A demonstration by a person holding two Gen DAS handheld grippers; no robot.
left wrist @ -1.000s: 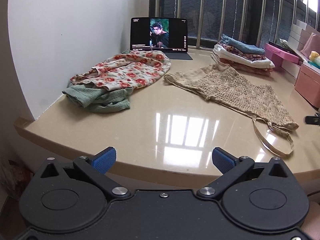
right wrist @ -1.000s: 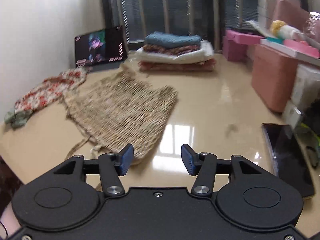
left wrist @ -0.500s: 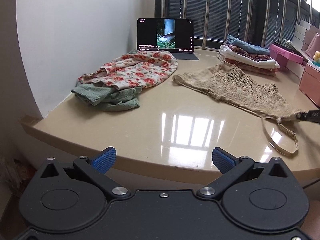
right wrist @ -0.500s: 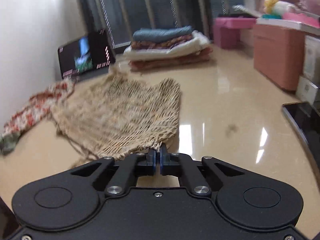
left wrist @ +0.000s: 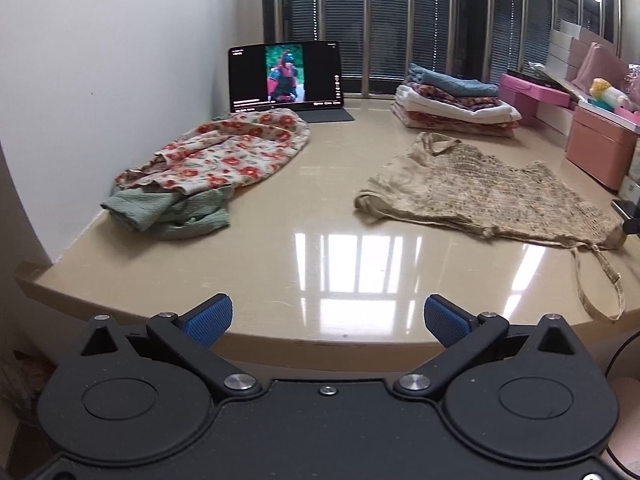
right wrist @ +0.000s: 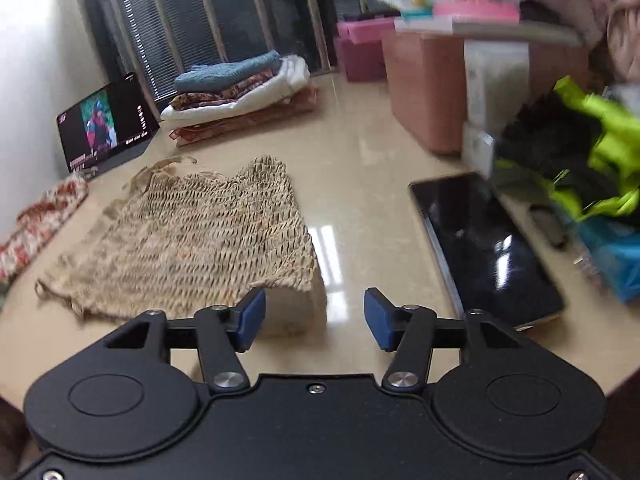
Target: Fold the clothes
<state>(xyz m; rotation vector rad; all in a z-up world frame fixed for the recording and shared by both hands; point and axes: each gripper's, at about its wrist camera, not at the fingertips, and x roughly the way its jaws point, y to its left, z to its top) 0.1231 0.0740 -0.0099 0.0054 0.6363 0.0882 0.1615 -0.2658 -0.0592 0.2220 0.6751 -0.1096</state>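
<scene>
A beige smocked top (left wrist: 488, 196) (right wrist: 192, 240) lies spread on the tan counter (left wrist: 320, 248), one thin strap trailing to the front edge. My right gripper (right wrist: 314, 318) sits at the top's near right corner with its jaws opening; that corner lies just ahead of the left pad, and neither pad presses on it. My left gripper (left wrist: 328, 320) hovers open and empty at the counter's front edge, well short of the clothes. A floral garment (left wrist: 224, 152) and a green one (left wrist: 168, 212) lie crumpled at the left by the wall.
A stack of folded clothes (left wrist: 452, 104) (right wrist: 240, 96) sits at the back by the window bars. A tablet (left wrist: 286, 76) plays video at the back left. A dark phone (right wrist: 484, 248) lies right of the top. Pink boxes (right wrist: 424, 88) and clutter line the right side.
The right gripper shut on the top's near corner, dragged the top to the right across the counter, then opened and let it go. The left gripper stayed open and nearly still.
</scene>
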